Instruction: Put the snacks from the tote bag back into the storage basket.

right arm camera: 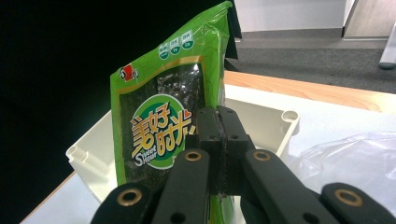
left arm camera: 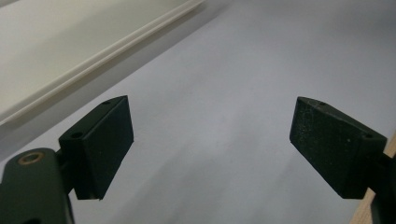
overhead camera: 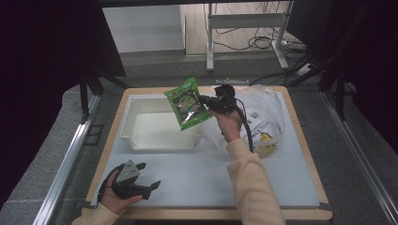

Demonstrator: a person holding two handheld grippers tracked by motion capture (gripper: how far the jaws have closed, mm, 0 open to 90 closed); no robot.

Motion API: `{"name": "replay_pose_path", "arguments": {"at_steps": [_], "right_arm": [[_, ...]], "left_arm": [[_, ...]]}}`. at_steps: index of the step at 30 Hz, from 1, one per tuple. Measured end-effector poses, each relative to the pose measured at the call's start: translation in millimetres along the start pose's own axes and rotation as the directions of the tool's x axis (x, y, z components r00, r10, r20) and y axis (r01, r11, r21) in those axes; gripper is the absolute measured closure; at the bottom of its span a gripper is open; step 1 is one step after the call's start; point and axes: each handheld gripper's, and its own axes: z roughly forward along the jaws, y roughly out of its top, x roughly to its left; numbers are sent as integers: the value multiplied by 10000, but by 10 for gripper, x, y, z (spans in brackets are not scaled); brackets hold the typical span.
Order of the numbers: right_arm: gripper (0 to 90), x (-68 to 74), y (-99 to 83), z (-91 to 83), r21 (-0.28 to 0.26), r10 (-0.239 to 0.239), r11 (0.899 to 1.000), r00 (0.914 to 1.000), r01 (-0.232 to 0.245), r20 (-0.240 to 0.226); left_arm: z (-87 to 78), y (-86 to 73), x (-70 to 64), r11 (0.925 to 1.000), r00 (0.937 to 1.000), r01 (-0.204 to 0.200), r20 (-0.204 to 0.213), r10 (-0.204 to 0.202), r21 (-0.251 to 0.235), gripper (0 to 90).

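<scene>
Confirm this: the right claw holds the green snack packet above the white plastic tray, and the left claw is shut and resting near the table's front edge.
One detail is wrong: the left claw is open, its jaws wide apart in the left gripper view. The rest stands: the right claw grips the green snack packet above the white plastic tray.

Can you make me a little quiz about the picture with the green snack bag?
1. True or false: the right gripper is pinching the green snack packet.
2. What is the packet hanging above?
A. the white tub
B. the floor
C. the clear plastic bag
3. Fill in: the left gripper has its jaws ____ and holds nothing.

Key: 1 true. 2 A. 3 open.
</scene>
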Motion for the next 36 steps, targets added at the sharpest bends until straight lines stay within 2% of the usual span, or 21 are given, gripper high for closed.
{"name": "replay_pose_path", "arguments": {"at_steps": [12,27,36], "right_arm": [[894,86,-30,135,72,-49,10000,9998,50,-205],[894,143,-84,355,212,232,9995,9992,-226,-316],[895,227,-99,476,318,215,9993,9990,-202,-404]], "left_arm": [[-2,2,-2,10000,10000,20,-9,-20,-19,136],[-8,5,2,10000,10000,56,11,-56,-50,136],[-14,7,3,10000,10000,52,20,-52,-75,136]]}}
